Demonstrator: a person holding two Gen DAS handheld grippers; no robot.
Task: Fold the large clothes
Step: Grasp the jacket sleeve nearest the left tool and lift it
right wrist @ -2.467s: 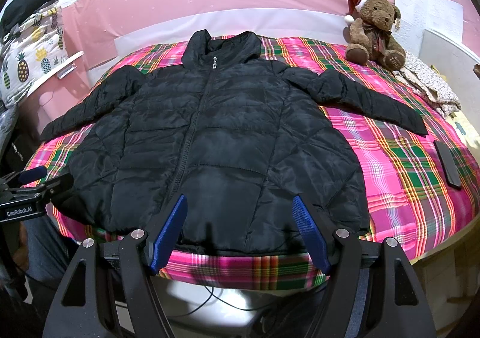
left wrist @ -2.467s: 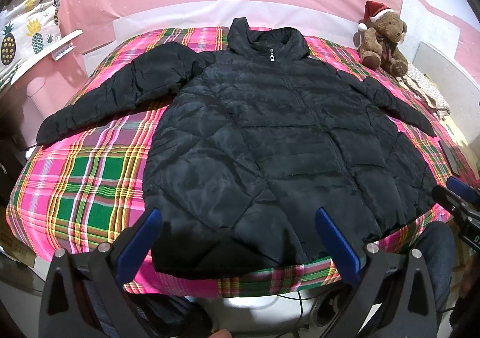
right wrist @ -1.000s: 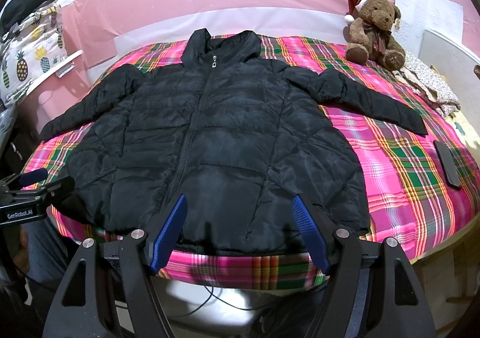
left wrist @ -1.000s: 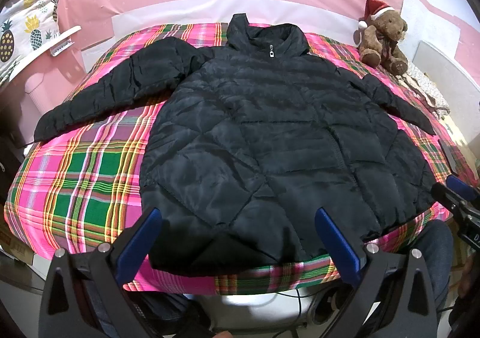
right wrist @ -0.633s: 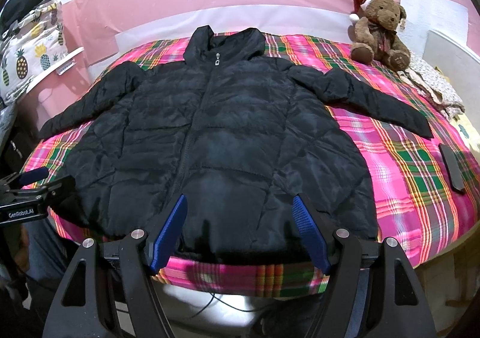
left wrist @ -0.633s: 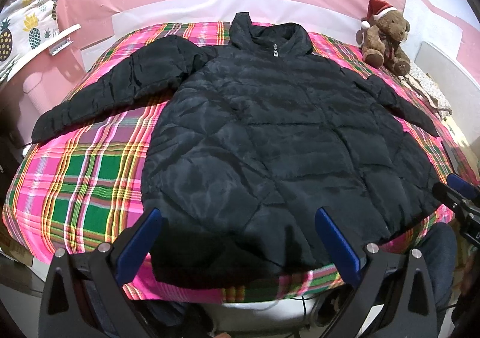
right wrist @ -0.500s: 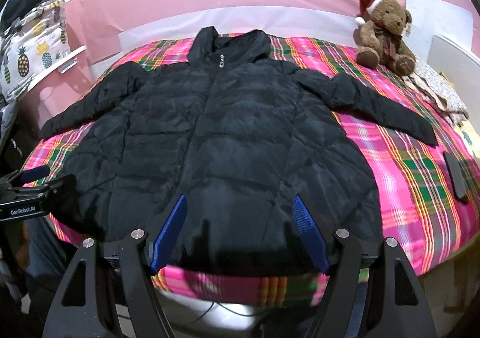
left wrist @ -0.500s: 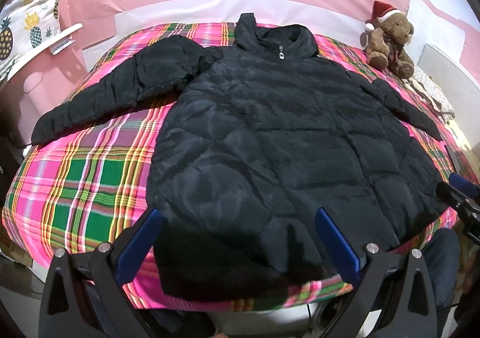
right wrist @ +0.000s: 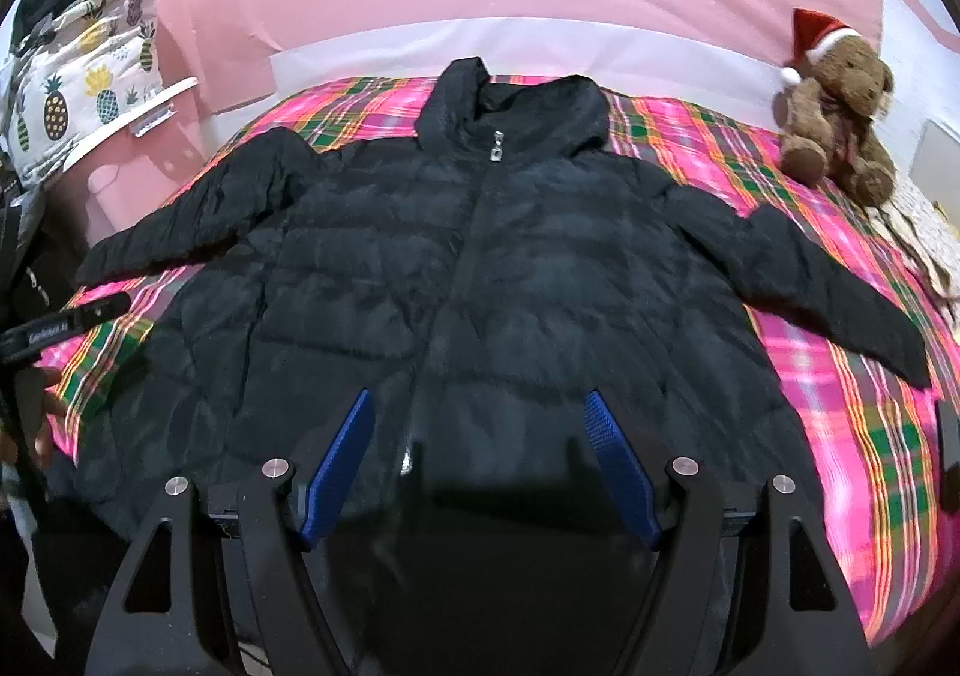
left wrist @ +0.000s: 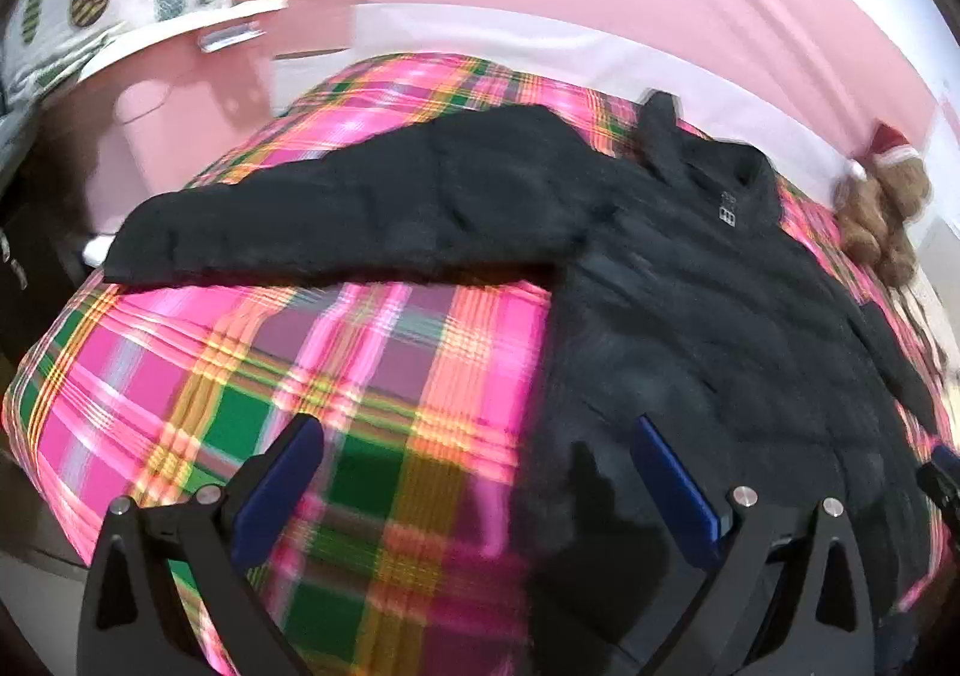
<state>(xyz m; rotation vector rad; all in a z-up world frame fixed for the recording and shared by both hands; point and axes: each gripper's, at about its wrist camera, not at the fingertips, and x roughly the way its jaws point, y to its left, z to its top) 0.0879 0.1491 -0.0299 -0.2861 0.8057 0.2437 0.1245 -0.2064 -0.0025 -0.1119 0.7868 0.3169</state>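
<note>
A large black puffer jacket [right wrist: 480,280] lies flat, front up and zipped, on a bed with a pink plaid cover [right wrist: 840,376]. Both sleeves are spread out to the sides. My right gripper [right wrist: 480,448] is open and empty above the jacket's lower hem, near the zip. My left gripper [left wrist: 474,472] is open and empty above the plaid cover at the jacket's left edge, below the left sleeve [left wrist: 336,220]. The left gripper also shows at the left edge of the right wrist view [right wrist: 66,322].
A brown teddy bear with a Santa hat [right wrist: 834,99] sits at the bed's far right corner. A dark flat object [right wrist: 948,454] lies near the right edge. A pink side table [left wrist: 180,93] and a pineapple-print cushion [right wrist: 78,81] stand at the left.
My left gripper has swung left and forward over the bed, toward the left sleeve. My right gripper has moved forward over the jacket's hem. The jacket has not moved.
</note>
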